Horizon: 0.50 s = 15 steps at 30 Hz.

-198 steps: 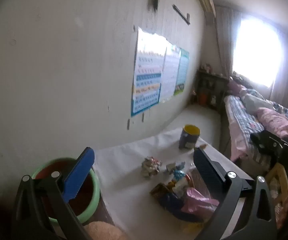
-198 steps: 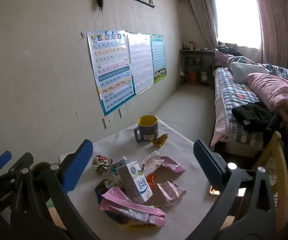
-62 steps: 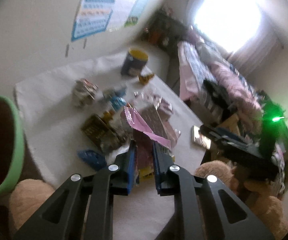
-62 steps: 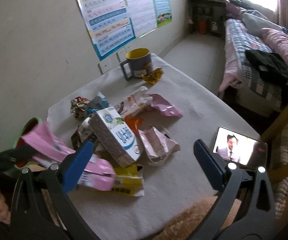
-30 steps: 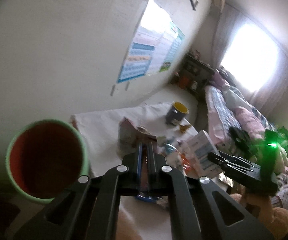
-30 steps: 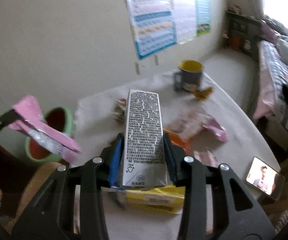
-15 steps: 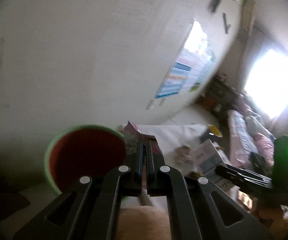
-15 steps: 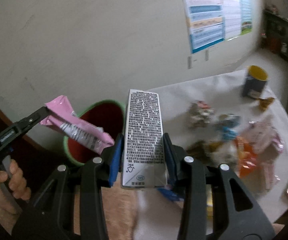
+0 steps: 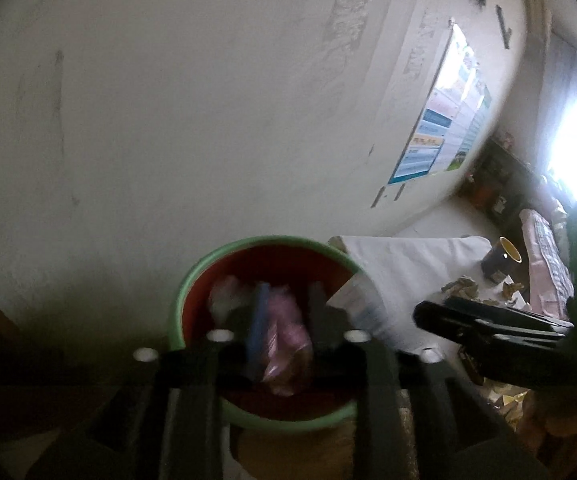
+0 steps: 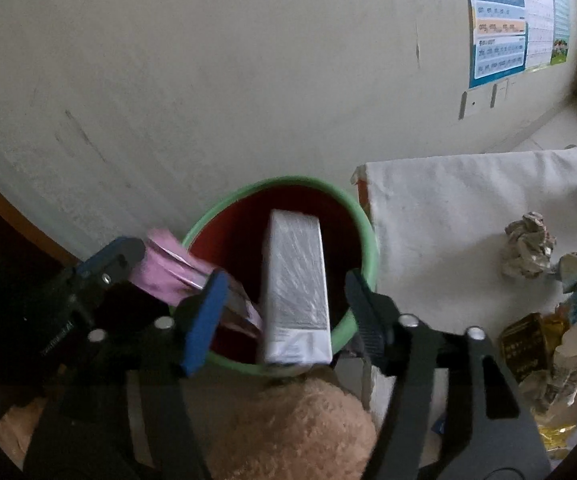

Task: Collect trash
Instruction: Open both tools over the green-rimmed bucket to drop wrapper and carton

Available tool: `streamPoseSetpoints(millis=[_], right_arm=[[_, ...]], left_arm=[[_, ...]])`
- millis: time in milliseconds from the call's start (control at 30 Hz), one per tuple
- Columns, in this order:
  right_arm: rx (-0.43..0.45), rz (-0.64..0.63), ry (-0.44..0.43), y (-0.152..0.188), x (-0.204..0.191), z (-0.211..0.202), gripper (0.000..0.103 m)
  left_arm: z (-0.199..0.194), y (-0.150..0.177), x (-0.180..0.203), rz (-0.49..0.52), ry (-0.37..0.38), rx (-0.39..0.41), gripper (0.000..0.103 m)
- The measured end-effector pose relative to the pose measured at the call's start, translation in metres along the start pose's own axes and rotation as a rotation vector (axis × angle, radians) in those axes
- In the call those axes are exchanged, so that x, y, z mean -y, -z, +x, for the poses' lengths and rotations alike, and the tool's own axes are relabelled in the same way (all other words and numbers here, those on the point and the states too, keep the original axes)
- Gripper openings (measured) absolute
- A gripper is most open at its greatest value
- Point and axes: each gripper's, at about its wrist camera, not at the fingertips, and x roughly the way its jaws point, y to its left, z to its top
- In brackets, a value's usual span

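A bin with a green rim (image 10: 362, 216) and a red inside stands by the wall, left of the table. My right gripper (image 10: 284, 316) hovers over it with its jaws opening. Between them a white carton (image 10: 294, 280) stands loose, a gap on each side, its lower end inside the bin. My left gripper (image 9: 288, 308) is over the same bin (image 9: 248, 246), blurred, and its jaws are opening too. A pink wrapper (image 9: 286, 332) hangs between them without being pressed. In the right wrist view the same pink wrapper (image 10: 168, 272) reaches from the left gripper's blue finger (image 10: 116, 256) towards the bin.
A white-clothed table (image 10: 468, 200) to the right carries crumpled wrappers (image 10: 528, 248), more packets (image 10: 528, 344) and a dark mug (image 9: 502, 264). The wall with posters (image 10: 500, 40) runs close behind the bin. A brown plush thing (image 10: 288, 432) lies below the bin's near rim.
Both grippers swung from the table to above the bin. Their jaws, shut on the wrapper and the carton half a second ago, have parted, and both items are loose.
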Motion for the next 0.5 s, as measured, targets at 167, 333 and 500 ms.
streamPoseSetpoints(millis=[167, 333, 500], right_arm=[[0.028, 0.002, 0.018, 0.008, 0.013, -0.013, 0.066], [0.068, 0.012, 0.081, 0.02, 0.032, -0.041, 0.066], [0.098, 0.009, 0.188, 0.042, 0.06, -0.072, 0.068]], left_arm=[[-0.003, 0.005, 0.003, -0.005, 0.001, -0.003, 0.042], [-0.004, 0.009, 0.025, 0.02, 0.034, -0.025, 0.046], [-0.006, 0.016, 0.068, 0.091, 0.107, -0.053, 0.051]])
